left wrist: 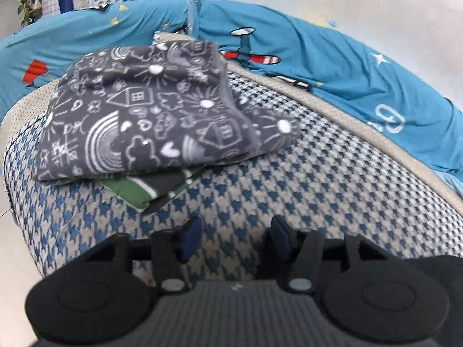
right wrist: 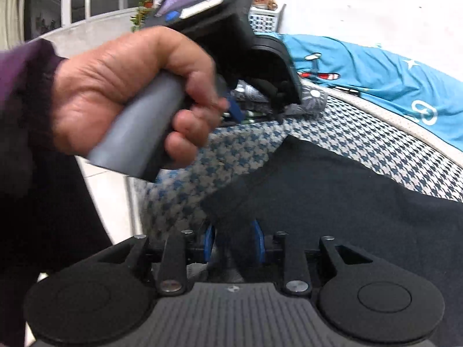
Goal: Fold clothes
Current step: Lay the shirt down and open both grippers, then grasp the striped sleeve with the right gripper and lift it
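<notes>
Navy cloth [right wrist: 332, 196] is bunching in your right gripper [right wrist: 233, 241] at lower centre, while your left gripper [left wrist: 235, 235], gaping empty, is risking a lopsided fold.

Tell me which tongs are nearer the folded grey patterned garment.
Left. The left tongs hover open just short of the folded grey patterned garment, empty. The right tongs sit farther back, shut on the dark navy cloth.
</notes>
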Available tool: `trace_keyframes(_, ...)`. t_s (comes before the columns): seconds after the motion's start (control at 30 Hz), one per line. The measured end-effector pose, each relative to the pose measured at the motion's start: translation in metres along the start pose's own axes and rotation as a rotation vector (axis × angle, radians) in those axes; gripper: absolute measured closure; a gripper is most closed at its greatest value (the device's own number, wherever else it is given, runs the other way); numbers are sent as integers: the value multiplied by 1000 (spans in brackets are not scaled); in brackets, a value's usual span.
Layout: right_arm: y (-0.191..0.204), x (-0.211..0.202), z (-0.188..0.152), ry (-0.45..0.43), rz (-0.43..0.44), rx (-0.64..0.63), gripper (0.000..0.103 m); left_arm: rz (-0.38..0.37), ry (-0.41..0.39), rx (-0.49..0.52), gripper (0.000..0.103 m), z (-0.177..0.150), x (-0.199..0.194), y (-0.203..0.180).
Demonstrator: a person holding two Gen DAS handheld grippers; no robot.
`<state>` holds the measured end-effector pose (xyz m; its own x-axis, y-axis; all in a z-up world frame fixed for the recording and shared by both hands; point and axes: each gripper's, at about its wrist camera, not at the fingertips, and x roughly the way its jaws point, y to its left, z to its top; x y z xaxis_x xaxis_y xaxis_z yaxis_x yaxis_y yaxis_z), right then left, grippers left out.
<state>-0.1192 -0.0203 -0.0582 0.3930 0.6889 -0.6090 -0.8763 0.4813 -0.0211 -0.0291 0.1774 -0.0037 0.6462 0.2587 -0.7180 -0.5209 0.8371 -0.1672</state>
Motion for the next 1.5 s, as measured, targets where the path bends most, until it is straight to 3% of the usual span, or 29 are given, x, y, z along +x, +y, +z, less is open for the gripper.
trace_keyframes(0.2, -2, -18, 0, 35, 77, -9, 75, -103, 27, 100, 41, -10, -11, -30)
trace_keyframes(0.27, -10, -26, -3, 30, 34, 6, 75, -119, 31, 146, 34, -18, -13, -43)
trace_keyframes(0.6, -85, -77, -28, -17, -308, 292, 74, -198, 84, 272, 28, -51, -12, -95)
trace_keyframes(0.83, -129, -124, -49, -34, -451, 497, 73, -258, 110, 350, 24, -73, -13, -131)
trace_keyframes(1.23, -223, -207, -112, -140, -643, 1010, 66, -293, 140, 441, 18, -96, -11, -167)
trace_keyframes(1.5, -253, -215, -134, -186, -647, 1190, 66, -306, 142, 468, 14, -101, -12, -182)
